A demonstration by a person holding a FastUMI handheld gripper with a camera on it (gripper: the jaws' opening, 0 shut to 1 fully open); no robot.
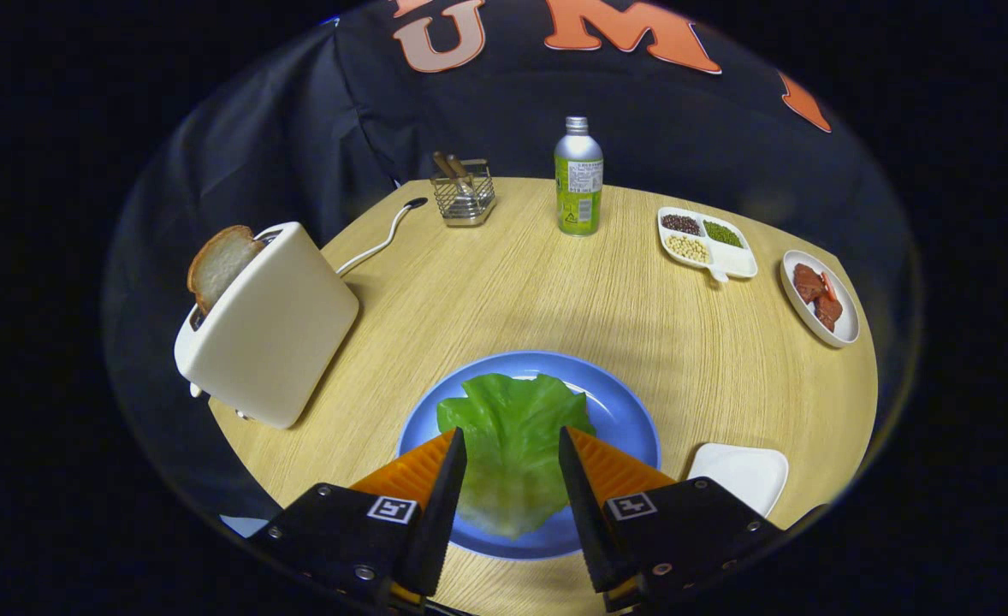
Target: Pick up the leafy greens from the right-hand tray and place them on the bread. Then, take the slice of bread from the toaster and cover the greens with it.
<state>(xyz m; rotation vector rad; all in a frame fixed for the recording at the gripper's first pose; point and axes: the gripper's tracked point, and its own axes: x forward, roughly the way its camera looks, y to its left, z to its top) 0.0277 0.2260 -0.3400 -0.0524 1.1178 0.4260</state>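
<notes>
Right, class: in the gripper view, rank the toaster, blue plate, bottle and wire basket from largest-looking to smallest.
1. Blue plate, though it sits nearest the open gripper, which inflates it.
2. Toaster, close behind; this order is unsure.
3. Bottle.
4. Wire basket.

bottle (578,184) label too small to read, square coded markers on hand-held gripper (512,443), fingers apart

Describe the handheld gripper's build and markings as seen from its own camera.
The gripper has two flat, blade-like fingers that taper to narrow tips, their inner edges finely serrated. Each is mounted on a black block fastened with small silver screws. Each block carries a square black-and-white fiducial tag on top. No cables are visible. The fingers stand apart over the leafy greens.
</notes>
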